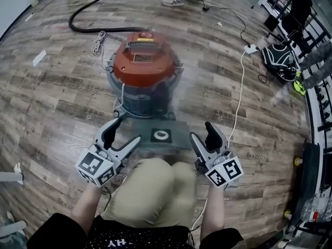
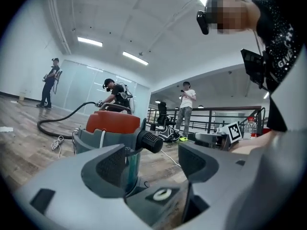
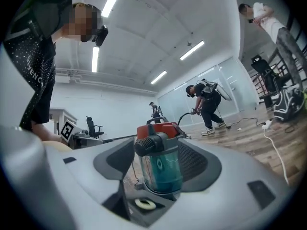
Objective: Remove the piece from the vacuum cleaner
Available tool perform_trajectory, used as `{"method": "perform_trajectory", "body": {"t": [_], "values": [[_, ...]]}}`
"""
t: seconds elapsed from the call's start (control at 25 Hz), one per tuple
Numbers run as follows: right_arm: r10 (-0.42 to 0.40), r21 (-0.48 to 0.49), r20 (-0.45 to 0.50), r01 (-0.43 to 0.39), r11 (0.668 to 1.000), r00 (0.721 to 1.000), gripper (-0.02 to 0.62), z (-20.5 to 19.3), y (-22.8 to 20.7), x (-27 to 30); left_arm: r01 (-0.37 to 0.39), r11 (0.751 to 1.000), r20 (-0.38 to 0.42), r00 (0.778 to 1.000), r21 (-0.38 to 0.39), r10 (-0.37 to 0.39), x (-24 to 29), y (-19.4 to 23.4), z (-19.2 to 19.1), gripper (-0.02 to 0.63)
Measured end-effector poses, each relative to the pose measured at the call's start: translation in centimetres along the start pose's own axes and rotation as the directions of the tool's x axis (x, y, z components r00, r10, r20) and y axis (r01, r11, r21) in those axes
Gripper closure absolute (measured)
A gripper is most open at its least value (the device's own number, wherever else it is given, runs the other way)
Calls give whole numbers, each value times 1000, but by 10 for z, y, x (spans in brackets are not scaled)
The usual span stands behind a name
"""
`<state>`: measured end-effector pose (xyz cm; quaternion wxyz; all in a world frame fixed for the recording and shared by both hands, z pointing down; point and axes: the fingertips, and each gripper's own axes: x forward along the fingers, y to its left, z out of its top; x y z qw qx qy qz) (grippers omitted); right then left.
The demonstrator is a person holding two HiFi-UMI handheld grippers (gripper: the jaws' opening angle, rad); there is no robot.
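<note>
Vacuum cleaner (image 1: 142, 69), teal see-through canister (image 3: 160, 169), contents unclear; grey piece (image 1: 162, 136) on floor between left claw (image 1: 127, 129) and right claw (image 1: 200, 129), both wide open, empty.

The red-lidded vacuum cleaner (image 1: 147, 71) stood on the wooden floor (image 1: 52, 113), its black hose (image 1: 71, 22) curving off toward the floor's far edge. Just in front of it lay a flat grey piece (image 1: 163, 136), flanked by the left gripper (image 1: 124, 134) and the right gripper (image 1: 202, 131), both with jaws apart.
</note>
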<state>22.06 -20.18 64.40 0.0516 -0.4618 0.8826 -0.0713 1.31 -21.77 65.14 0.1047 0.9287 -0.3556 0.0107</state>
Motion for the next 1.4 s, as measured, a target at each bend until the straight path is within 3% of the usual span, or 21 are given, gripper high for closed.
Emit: {"method": "perform_trajectory", "body": {"t": [0.08,0.12,0.16,0.2,0.32,0.88,1.4], "values": [[-7,-16,-14,7,1000,1000,350,-2,-2,-1,-15,1000,4,1000,25,15,-1,2,1,278],[-13,-21,-22,13,1000,1000,516,-3,-2,-2,-20,999,5,1000,36,20,-2,2,1,379],[-16,-16,-24,16,1000,1000,586,-3,-3,-4,-23,999,7,1000,45,23,-2,2,1,529],[-12,-2,-20,12,1000,1000,586,-3,-2,-5,-22,998,9,1000,50,21,-2,0,1,597],[5,24,-1,-5,1000,1000,586,-3,0,-9,-6,998,6,1000,63,6,0,-4,-1,597],[60,-36,-18,-61,998,998,586,-6,13,3,-12,997,-6,1000,76,12,-2,4,-5,597],[48,-29,-16,-49,998,999,586,-11,8,1,-4,997,-27,1000,83,6,0,10,-14,597]]}}
